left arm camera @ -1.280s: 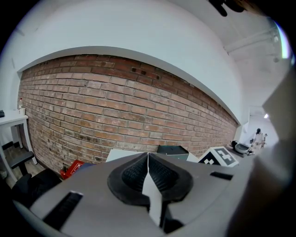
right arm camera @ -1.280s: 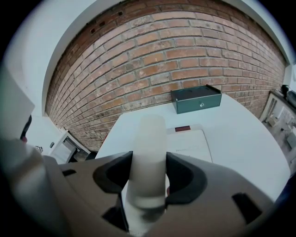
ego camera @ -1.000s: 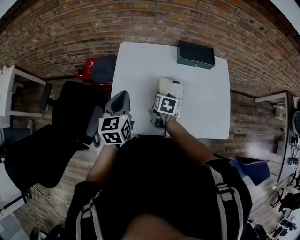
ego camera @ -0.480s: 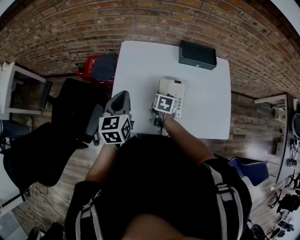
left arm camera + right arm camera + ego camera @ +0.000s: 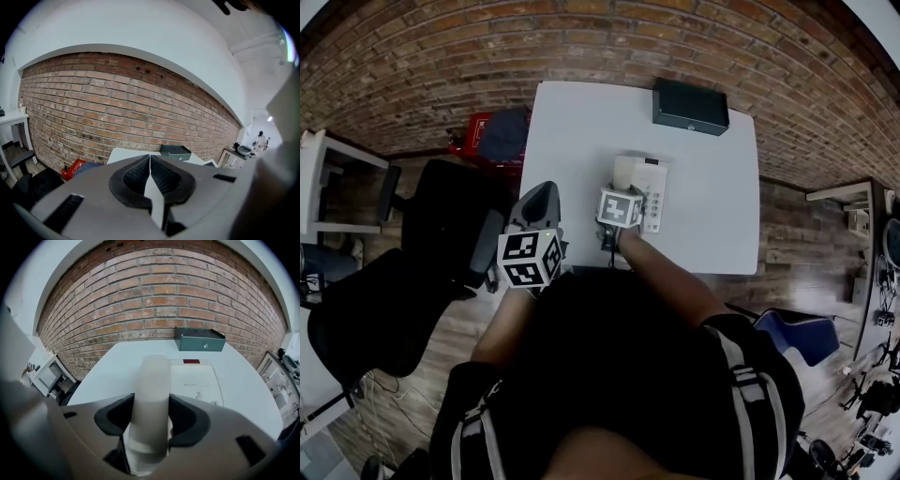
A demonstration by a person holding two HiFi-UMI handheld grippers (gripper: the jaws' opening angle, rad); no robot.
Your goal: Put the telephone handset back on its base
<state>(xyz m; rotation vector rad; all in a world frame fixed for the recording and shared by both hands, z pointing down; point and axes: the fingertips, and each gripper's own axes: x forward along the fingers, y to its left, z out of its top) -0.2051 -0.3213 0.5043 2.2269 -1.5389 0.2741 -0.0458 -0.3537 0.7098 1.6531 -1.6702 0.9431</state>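
Note:
The white telephone handset [image 5: 151, 399] is clamped between the jaws of my right gripper [image 5: 151, 420] and points away from me, along the left side of the white telephone base [image 5: 194, 383]. In the head view the right gripper [image 5: 617, 208] hovers over the base's [image 5: 652, 183] left part on the white table [image 5: 572, 131], and the handset's far end [image 5: 623, 172] shows beyond it. My left gripper [image 5: 536, 211] is held off the table's near left corner, its pads [image 5: 138, 176] pressed together with nothing between them.
A dark green metal box [image 5: 691, 106] [image 5: 199, 339] stands at the table's far edge by the brick wall. A black office chair [image 5: 441, 234] and a red bag [image 5: 473, 136] are on the floor left of the table.
My right gripper has carried the handset a little farther from me and leftward over the base. The left gripper has stayed where it was.

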